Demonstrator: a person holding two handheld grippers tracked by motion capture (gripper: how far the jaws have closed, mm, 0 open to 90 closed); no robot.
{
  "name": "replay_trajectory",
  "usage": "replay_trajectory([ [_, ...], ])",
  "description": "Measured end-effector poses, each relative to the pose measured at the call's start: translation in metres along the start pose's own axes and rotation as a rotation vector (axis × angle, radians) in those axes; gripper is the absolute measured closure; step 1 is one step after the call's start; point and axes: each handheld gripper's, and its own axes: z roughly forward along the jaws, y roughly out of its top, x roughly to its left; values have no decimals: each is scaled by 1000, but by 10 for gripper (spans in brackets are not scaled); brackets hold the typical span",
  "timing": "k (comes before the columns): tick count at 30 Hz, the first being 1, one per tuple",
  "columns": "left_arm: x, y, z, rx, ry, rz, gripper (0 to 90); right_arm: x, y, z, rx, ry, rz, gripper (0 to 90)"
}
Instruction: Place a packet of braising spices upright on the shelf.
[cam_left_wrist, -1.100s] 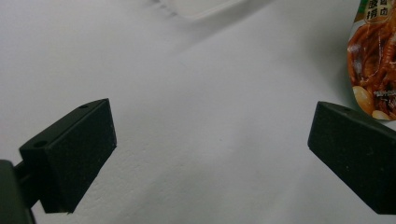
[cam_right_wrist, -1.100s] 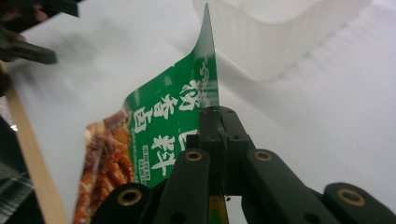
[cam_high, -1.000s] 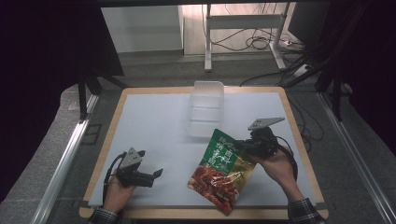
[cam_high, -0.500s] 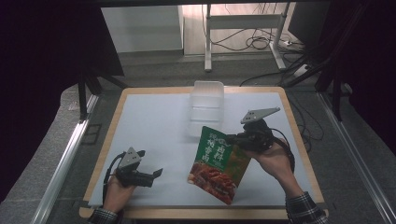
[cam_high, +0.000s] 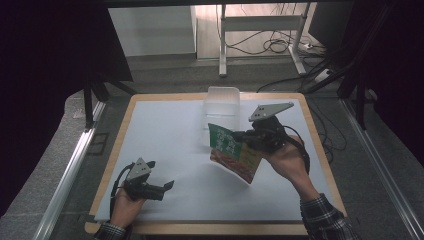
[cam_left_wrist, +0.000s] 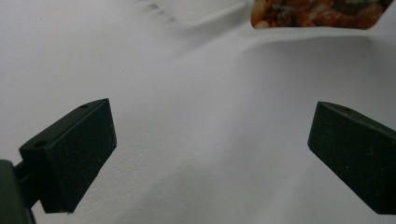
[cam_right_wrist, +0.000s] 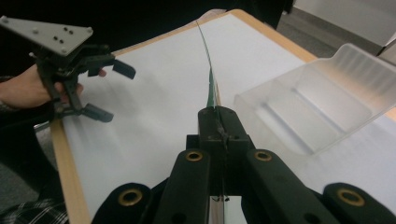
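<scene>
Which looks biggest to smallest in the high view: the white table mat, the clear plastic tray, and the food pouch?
1. White table mat, by far the largest.
2 and 3. Food pouch and clear plastic tray look about alike; the pouch is lifted nearer the camera by the right gripper, so no firm ranking.

The food pouch (cam_high: 234, 152) hangs above the table (cam_high: 165, 140), before the clear tray (cam_high: 222, 102).

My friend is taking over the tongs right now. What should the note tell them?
Right tongs: shut on the edge of the green and red printed food pouch, held up off the white table mat.
Left tongs: open, nothing in them, low over the mat near the front left.
Clear plastic tray: at the back edge, nothing in it.
Done: pouch picked up.
Left: probably put the pouch into the tray.
</scene>
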Motion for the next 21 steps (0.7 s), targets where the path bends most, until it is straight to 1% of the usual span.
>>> replay_trajectory([
  [1, 0, 0, 0, -2, 0, 0, 10, 0, 0, 0, 0, 0, 0, 896],
  [4, 0, 0, 0, -3, 2, -1, 10, -4, 6, 2, -8, -21, -7, 896],
  [6, 0, 0, 0, 0, 2, 3, 10, -7, 9, 3, -15, -26, -2, 896],
  [7, 0, 0, 0, -1, 2, 3, 10, -10, 12, 5, -25, -18, 6, 896],
  [14, 1, 0, 0, -2, 1, 3, 10, -14, 18, 12, -41, 10, 20, 896],
  [21, 1, 0, 0, -3, -2, 1, 10, -16, 28, 21, -47, 9, 14, 896],
])
